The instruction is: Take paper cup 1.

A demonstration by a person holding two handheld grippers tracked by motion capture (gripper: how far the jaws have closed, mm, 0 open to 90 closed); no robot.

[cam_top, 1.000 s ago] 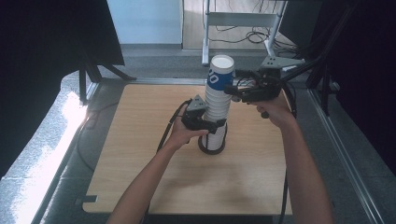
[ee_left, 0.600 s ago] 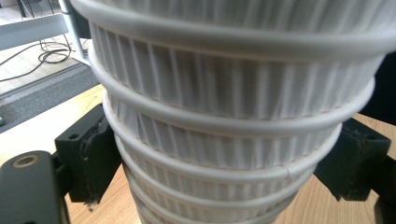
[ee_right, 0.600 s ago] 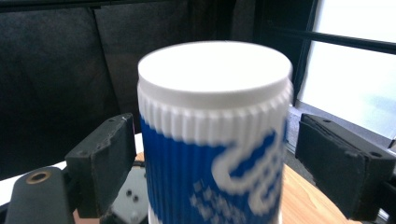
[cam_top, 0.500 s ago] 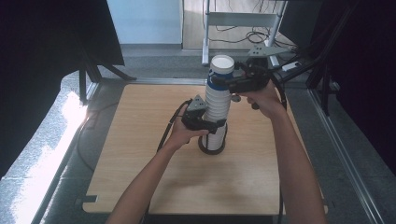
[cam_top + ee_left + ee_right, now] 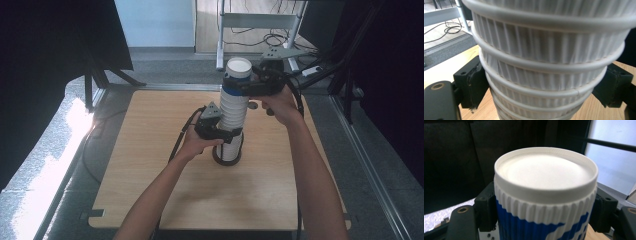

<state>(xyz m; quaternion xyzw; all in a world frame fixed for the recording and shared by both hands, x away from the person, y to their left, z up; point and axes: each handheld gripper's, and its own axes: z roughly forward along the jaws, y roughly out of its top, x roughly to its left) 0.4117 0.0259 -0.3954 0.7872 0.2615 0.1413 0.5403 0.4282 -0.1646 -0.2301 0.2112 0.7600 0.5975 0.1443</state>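
Note:
A tall stack of ribbed white paper cups [image 5: 233, 120] stands upside down on the wooden table, on a dark ring [image 5: 218, 159]. The top cup [image 5: 238, 75] has a blue pattern. My left gripper [image 5: 226, 135] is shut on the lower part of the stack [image 5: 549, 62], its black pads [image 5: 471, 82] pressing both sides. My right gripper [image 5: 240, 86] comes in from the right at the top. Its jaws have just been closing and now hold the blue-patterned cup [image 5: 546, 175], with the fingers [image 5: 485, 207] against its sides just under the rim.
The wooden table [image 5: 150, 160] has bare room all round the stack. Behind its far edge stand a metal frame [image 5: 260, 21] and floor cables [image 5: 275, 37]. Dark curtains hang at the left and right. A cable [image 5: 182, 132] trails from the left gripper.
My right gripper has moved left from beside the stack's top onto the top cup, and its jaws have closed on it. The left gripper and the stack have stayed in place.

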